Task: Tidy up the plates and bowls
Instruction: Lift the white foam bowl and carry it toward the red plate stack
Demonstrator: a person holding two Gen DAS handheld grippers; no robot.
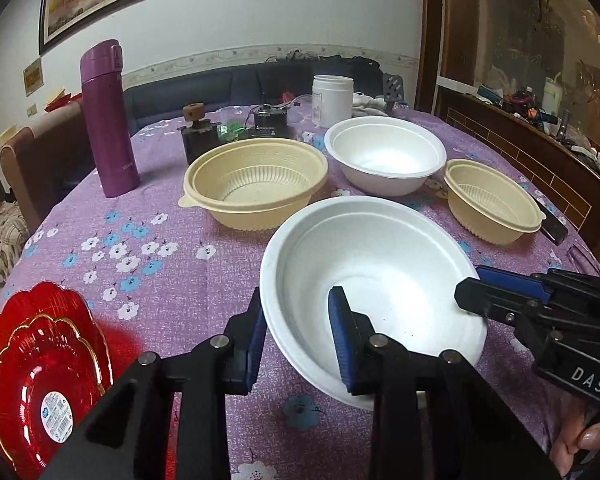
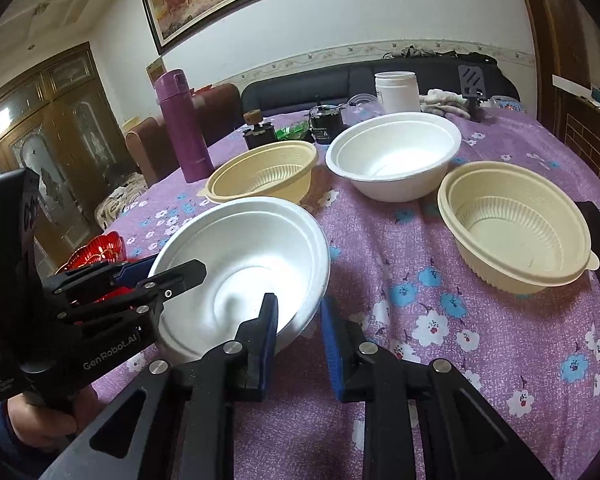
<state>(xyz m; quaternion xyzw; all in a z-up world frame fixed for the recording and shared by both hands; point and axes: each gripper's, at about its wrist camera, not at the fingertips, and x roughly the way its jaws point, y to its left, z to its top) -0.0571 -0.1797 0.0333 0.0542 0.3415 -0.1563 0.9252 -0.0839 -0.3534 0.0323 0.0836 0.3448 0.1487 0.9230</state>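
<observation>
Both grippers bracket the rim of the same white foam bowl (image 1: 374,276), which sits tilted on the purple flowered tablecloth (image 1: 148,200). The left gripper (image 1: 296,340) has one blue pad outside the near-left wall and the other inside the bowl; the right gripper (image 2: 298,334) straddles the near-right rim the same way. Whether the pads press the foam or stand a hair off it cannot be told from either view. The left wrist view shows the right gripper from the side, its fingers narrowly set over the rim, with fingertips of a hand (image 1: 580,444) beneath it. It alone shows the two stacked red plates (image 1: 40,384) whole, just left of the left gripper. The right wrist view shows only a sliver of them behind the left gripper (image 2: 156,276), and the hand holding that tool at lower left. Ahead of both tools stand a cream ribbed bowl (image 1: 256,180), a second white bowl (image 1: 384,152) and another cream bowl (image 1: 494,204), the last nearest the right gripper. A purple flask (image 1: 108,120) stands far left.
</observation>
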